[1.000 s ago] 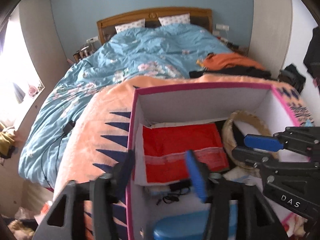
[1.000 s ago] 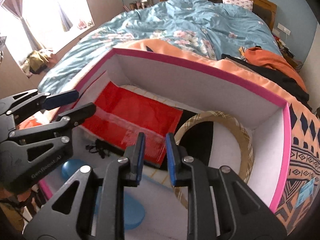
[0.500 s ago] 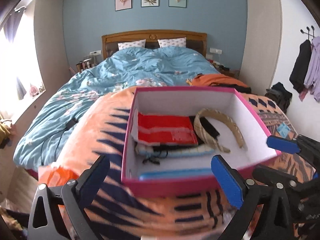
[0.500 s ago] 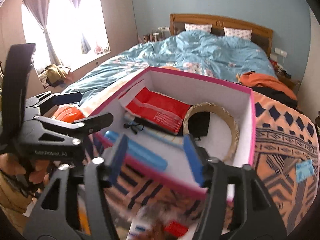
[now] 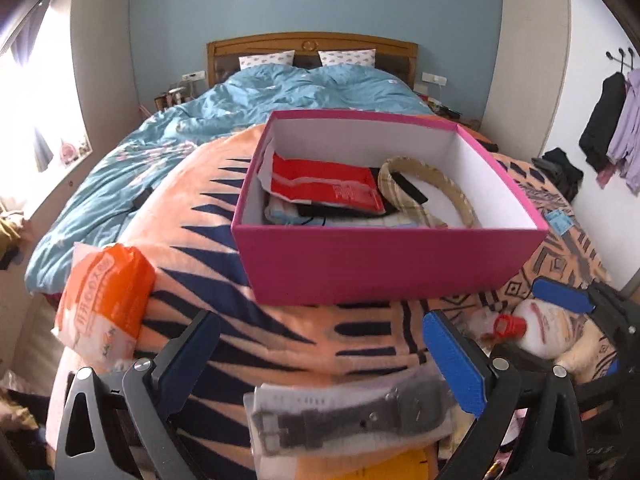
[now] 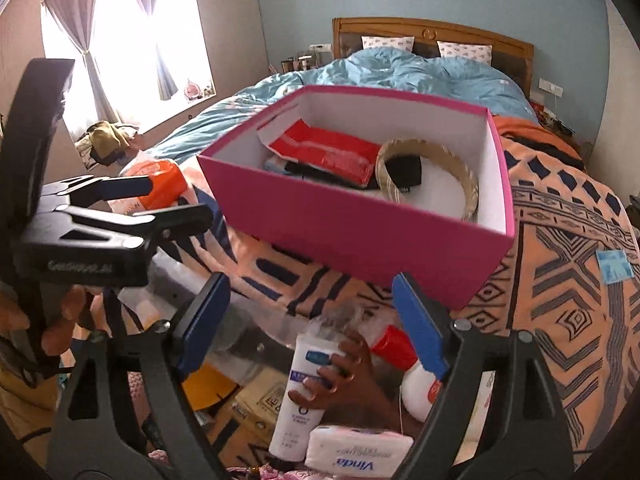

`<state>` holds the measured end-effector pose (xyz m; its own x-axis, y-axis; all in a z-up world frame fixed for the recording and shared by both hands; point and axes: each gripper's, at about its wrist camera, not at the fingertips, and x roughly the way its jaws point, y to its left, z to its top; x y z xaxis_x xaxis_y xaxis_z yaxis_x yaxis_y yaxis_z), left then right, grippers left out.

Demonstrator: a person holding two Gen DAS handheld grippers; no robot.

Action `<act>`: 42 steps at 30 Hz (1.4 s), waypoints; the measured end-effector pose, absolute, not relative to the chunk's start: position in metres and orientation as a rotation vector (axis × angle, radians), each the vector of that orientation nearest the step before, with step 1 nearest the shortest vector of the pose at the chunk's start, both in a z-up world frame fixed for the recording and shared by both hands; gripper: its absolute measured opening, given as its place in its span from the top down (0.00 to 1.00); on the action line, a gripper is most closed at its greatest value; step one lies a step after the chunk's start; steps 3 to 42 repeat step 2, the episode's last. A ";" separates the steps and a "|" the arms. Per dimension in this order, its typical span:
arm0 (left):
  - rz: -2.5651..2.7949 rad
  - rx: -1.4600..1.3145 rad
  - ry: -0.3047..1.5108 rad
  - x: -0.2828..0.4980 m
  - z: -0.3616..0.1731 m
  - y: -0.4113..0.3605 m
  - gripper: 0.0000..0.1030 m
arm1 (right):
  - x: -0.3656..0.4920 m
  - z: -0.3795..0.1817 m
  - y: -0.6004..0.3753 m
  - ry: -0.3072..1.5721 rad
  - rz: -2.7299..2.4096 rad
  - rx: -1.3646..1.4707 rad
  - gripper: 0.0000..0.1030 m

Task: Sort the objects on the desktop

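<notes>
A pink box (image 5: 392,264) stands on the orange patterned blanket (image 5: 224,248). It holds a red packet (image 5: 324,186), a woven headband (image 5: 432,188) and other items. My left gripper (image 5: 320,344) is open in front of the box, above a black watch in a clear bag (image 5: 344,416). My right gripper (image 6: 310,300) is still opening with nothing between its pads. Below it lie a white tube (image 6: 304,392), a white bottle with a red cap (image 6: 416,384) and a Vinda tissue pack (image 6: 356,452). A dark brown hand-shaped thing (image 6: 348,368) rests on the tube.
An orange and white tissue pack (image 5: 104,304) lies on the blanket left of the box. The bed with a blue duvet (image 5: 280,92) stretches behind. Clothes hang on the right wall (image 5: 616,120). A small blue tag (image 6: 612,266) lies on the blanket to the right.
Both grippers have drawn back out of the pink box to its near side and spread their jaws wider. The loose items in front of the box have come into view.
</notes>
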<state>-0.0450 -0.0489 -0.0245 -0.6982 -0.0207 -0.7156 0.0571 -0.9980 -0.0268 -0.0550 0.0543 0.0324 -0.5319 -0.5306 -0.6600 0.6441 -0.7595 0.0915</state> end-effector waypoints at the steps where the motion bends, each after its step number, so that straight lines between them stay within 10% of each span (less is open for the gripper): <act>1: -2.853 1.200 0.068 -0.043 -0.026 -0.047 0.00 | -0.054 0.031 0.055 0.203 -2.270 0.907 0.19; 42: -2.852 1.197 0.069 -0.042 -0.027 -0.046 0.00 | -0.053 0.030 0.057 0.195 -2.266 0.910 0.19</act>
